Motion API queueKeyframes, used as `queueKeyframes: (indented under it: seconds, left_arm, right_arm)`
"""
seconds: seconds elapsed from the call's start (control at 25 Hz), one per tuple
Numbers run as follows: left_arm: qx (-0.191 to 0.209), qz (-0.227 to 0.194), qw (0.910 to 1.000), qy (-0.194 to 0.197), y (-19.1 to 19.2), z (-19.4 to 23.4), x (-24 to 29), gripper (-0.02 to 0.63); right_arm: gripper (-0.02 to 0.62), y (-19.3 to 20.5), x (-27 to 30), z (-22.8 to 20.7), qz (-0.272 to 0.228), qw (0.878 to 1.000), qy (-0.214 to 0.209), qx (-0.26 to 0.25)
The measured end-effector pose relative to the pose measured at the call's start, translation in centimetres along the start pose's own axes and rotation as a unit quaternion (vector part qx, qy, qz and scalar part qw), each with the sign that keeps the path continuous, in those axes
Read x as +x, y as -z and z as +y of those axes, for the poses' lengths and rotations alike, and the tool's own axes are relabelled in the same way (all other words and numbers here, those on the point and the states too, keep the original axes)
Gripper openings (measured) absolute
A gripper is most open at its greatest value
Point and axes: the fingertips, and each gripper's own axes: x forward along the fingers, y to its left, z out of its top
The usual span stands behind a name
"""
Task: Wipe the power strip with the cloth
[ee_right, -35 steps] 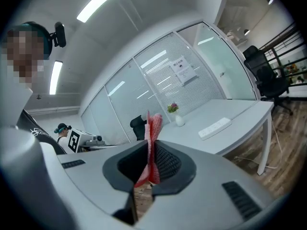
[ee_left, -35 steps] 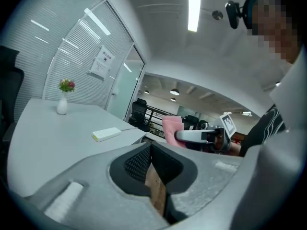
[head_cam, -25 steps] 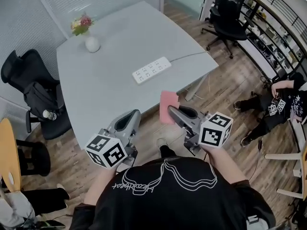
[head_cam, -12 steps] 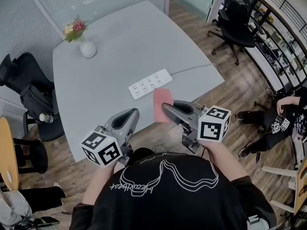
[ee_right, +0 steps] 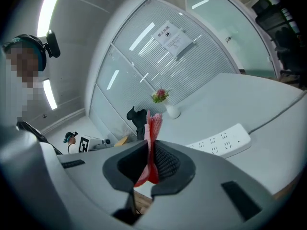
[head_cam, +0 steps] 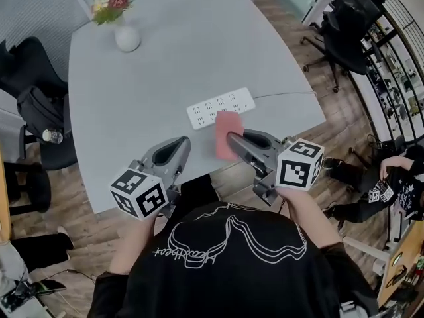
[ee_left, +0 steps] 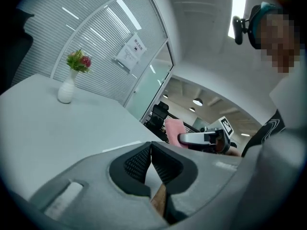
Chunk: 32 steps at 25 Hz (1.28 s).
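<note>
A white power strip [head_cam: 220, 107] lies on the grey table [head_cam: 132, 105] near its front edge; in the right gripper view the power strip [ee_right: 221, 140] is ahead and to the right. My right gripper [head_cam: 231, 140] is shut on a pink cloth [head_cam: 227, 131], which stands upright between its jaws just in front of the strip. The cloth [ee_right: 152, 131] sticks up out of the right gripper [ee_right: 149, 153]. My left gripper [head_cam: 181, 144] hovers over the table's front edge, left of the cloth. The left gripper [ee_left: 150, 150] is shut on nothing, and the cloth [ee_left: 173, 127] shows past it.
A white vase with flowers [head_cam: 124, 35] stands at the table's far left. The strip's cable [head_cam: 285, 94] runs off the right edge. Black office chairs stand at the right [head_cam: 350, 25] and left [head_cam: 33, 105]. Another person sits on the floor at the far right [head_cam: 391, 184].
Both grippers have come forward over the table's front edge. The cloth, held by the right gripper throughout, has gone from off the table to just before the power strip.
</note>
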Motion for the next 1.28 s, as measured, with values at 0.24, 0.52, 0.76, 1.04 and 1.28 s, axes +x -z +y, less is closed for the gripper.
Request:
queueKeyframes:
  seconds: [0.24, 0.52, 0.76, 1.04, 1.28]
  left_arm:
    - [-0.015, 0.010, 0.9998, -0.010, -0.3, 5.6, 0.3, 0.012]
    - [-0.029, 0.027, 0.9991, -0.018, 0.6, 9.7, 1.7, 0.014]
    - [-0.046, 0.044, 0.9979, -0.014, 2.1, 13.1, 2.8, 0.014]
    - [-0.057, 0.054, 0.9968, -0.012, 3.6, 13.8, 4.4, 0.014]
    - [-0.061, 0.059, 0.9960, -0.025, 4.2, 14.3, 4.7, 0.014]
  right_arm:
    - [0.032, -0.2, 6.4, -1.7, 0.034, 0.999, 0.007, 0.041]
    - [0.032, 0.6, 10.5, -4.9, 0.073, 0.995, 0.026, 0.059]
    - [0.032, 2.1, 14.1, -7.6, 0.110, 0.990, 0.043, 0.071]
    - [0.037, 4.0, 15.3, -9.8, 0.153, 0.984, 0.060, 0.066]
    - [0.037, 5.1, 16.0, -10.5, 0.184, 0.980, 0.068, 0.041]
